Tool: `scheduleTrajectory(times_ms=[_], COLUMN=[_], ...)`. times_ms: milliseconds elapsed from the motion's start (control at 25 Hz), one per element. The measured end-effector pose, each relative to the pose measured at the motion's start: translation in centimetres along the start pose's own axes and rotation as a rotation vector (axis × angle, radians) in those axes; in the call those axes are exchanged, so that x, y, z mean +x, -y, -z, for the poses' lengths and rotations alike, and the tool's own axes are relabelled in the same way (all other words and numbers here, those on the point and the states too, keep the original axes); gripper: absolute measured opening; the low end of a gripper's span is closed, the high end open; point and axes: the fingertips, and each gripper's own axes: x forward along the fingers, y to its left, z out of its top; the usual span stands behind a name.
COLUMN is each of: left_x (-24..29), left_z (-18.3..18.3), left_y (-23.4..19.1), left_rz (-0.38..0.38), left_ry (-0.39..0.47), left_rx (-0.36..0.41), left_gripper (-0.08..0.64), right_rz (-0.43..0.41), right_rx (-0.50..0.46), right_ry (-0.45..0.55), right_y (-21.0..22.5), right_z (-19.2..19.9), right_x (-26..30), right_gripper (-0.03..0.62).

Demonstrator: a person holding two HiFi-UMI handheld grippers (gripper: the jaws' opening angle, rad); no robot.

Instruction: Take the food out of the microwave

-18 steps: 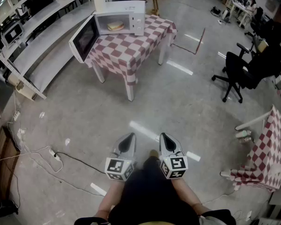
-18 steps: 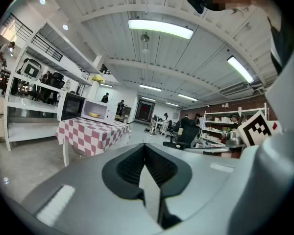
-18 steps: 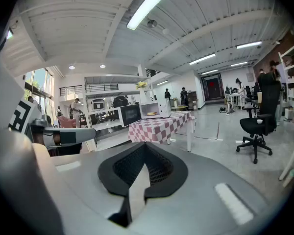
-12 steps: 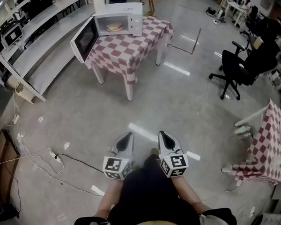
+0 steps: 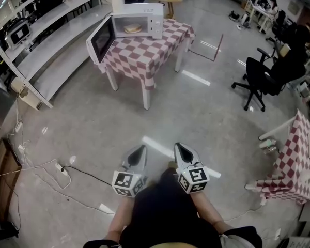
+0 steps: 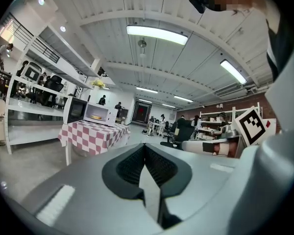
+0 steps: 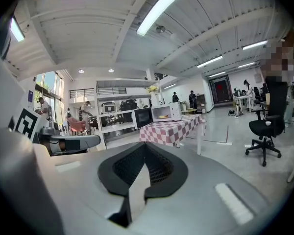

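Standing on a big grey floor point(image 5: 93, 118), the person is well apart from everything the job needs. Across that floor is a table point(image 5: 144, 53) with a red and white checked cloth. A black office chair point(image 5: 261, 79) sits off to the right, away from the table.

On the far end of the table is a white microwave point(image 5: 154, 18). Its door point(image 5: 104, 39) hangs wide open to the left, so you can see right inside.

The left gripper point(image 5: 141, 150) and the right gripper point(image 5: 179, 148) are held low, close to the person's body, side by side and pointing ahead. The left one's jaws are pressed together with nothing between them. The right one's jaws are pressed together too, and it also holds nothing.

The food point(image 5: 133, 29) is a small, flat, pale round thing. It lies inside the microwave, on the bottom. I cannot tell if it sits on a plate.

It looks like the job has hardly begun. The step in hand is getting over to the table, since the grippers are much too far away to reach anything. The door is already open, so nobody needs to pull it. Next, the person should walk up to the table. Then one gripper has to spread its jaws, go in through the opening, and close gently on the food without bumping the door.
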Motion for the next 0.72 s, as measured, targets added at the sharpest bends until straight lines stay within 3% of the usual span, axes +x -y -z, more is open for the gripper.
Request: scheduleTrajectory(times_ms=[400, 720], left_x=[-0.2, 2.3], left_z=[0.0, -0.9], left_y=[-0.8, -2.1], left_rz=[-0.003, -0.011], left_ry=[-0.004, -0.006], left_rx=[-0.007, -0.003], left_gripper=[0.011, 0.011], right_rz=[-0.063, -0.091], right_rx=[0.015, 0.036], right_ry=[-0.047, -0.077], right_y=[-1.9, -0.8], right_z=[0.9, 0.8], right_x=[1.3, 3.8], right_gripper=[0.0, 0.0])
